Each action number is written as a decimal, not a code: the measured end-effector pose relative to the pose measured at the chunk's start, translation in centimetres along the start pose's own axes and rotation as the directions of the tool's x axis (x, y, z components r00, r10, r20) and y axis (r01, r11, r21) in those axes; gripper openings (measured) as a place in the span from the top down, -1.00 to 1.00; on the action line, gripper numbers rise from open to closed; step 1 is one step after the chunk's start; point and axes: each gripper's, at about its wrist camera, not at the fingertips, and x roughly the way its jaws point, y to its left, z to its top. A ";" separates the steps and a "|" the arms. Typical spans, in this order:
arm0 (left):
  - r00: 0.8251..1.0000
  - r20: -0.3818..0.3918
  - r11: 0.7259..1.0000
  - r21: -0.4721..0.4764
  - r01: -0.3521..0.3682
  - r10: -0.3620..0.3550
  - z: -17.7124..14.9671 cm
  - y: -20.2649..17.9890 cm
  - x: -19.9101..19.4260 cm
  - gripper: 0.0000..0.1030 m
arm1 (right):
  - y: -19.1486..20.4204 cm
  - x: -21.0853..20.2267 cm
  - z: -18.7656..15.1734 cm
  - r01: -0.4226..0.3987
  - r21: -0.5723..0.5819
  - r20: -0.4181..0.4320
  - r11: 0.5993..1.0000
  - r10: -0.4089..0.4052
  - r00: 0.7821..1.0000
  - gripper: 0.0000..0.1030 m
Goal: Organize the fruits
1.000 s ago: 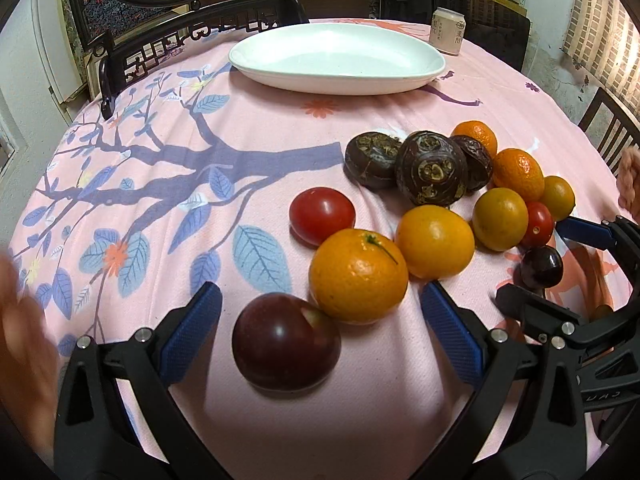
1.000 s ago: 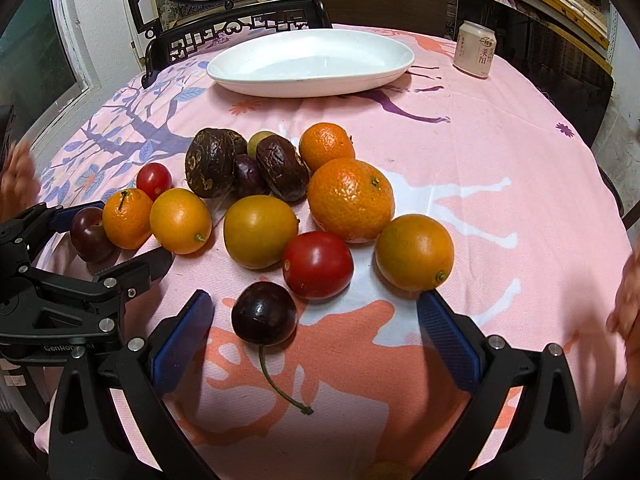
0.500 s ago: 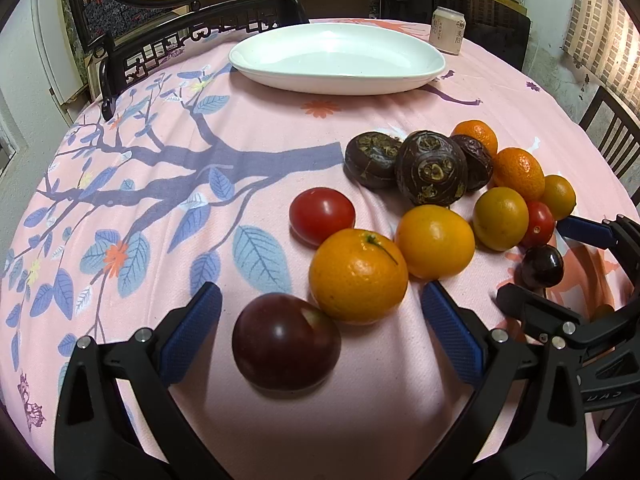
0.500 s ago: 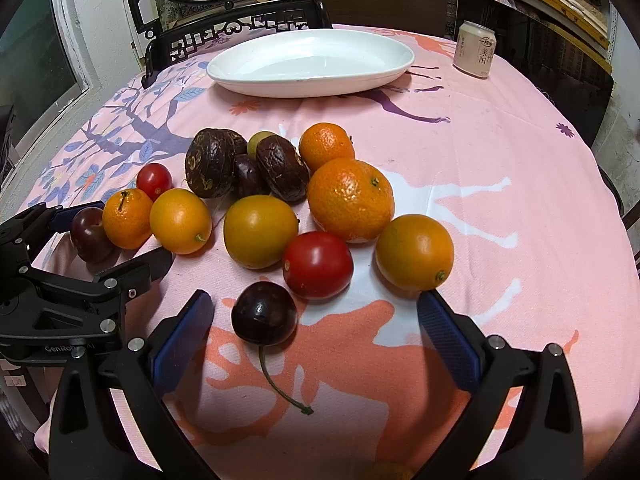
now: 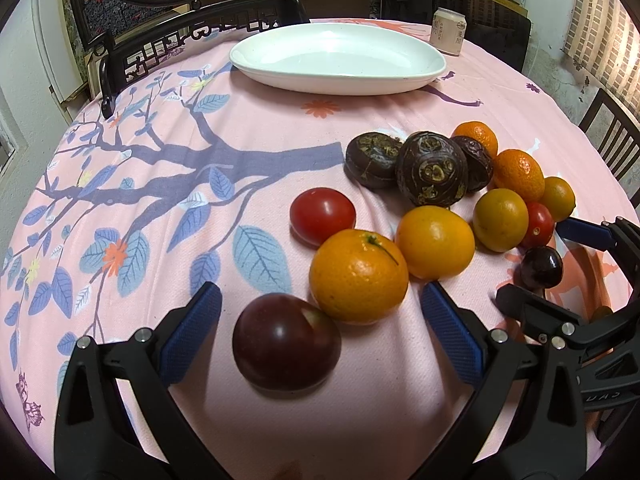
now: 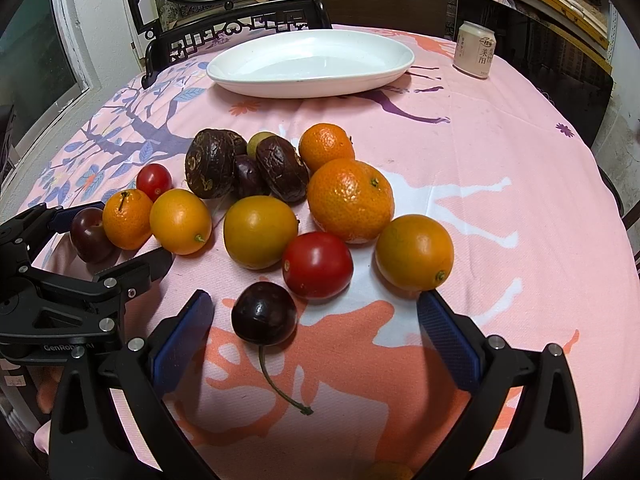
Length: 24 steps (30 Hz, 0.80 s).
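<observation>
On a pink floral tablecloth (image 5: 200,160), seen from the left wrist, the left gripper (image 5: 320,332) is sitting spread wide around a dark plum (image 5: 286,346), its blue pads clear of the fruit, which is touching a tangerine (image 5: 359,276); a white plate (image 5: 338,58) is lying well beyond the fruit. From the right wrist, the right gripper (image 6: 316,332) is resting released, framing a stemmed cherry (image 6: 264,314) just beside a red tomato (image 6: 318,264), with a can (image 6: 476,50) standing near the plate (image 6: 310,60).
</observation>
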 end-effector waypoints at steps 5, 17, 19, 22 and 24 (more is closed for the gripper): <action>1.000 -0.011 1.000 0.014 0.001 -0.001 0.0 -0.1 -0.1 -0.96 | 0.0 0.0 0.0 0.001 -0.001 -0.003 1.000 -0.001 1.000 -0.97; 0.992 0.093 0.995 -0.057 -0.077 0.082 -0.4 1.3 -3.4 -0.96 | -1.4 -2.6 -0.3 -0.093 0.098 0.056 0.991 0.088 0.995 -0.97; 0.989 0.097 0.993 -0.046 -0.110 0.114 -0.4 1.0 -3.6 -0.96 | -1.8 -3.3 -0.3 -0.101 0.116 0.094 0.988 0.090 0.991 -0.97; 0.977 0.119 0.984 -0.004 -0.176 0.175 -0.5 0.0 -4.0 -0.96 | -1.9 -4.3 -0.3 -0.096 0.122 0.140 0.988 0.079 0.987 -0.97; 0.971 0.138 0.979 0.021 -0.201 0.196 -0.7 -0.6 -4.3 -0.96 | -1.8 -4.6 -0.2 -0.098 0.117 0.153 0.988 0.079 0.985 -0.97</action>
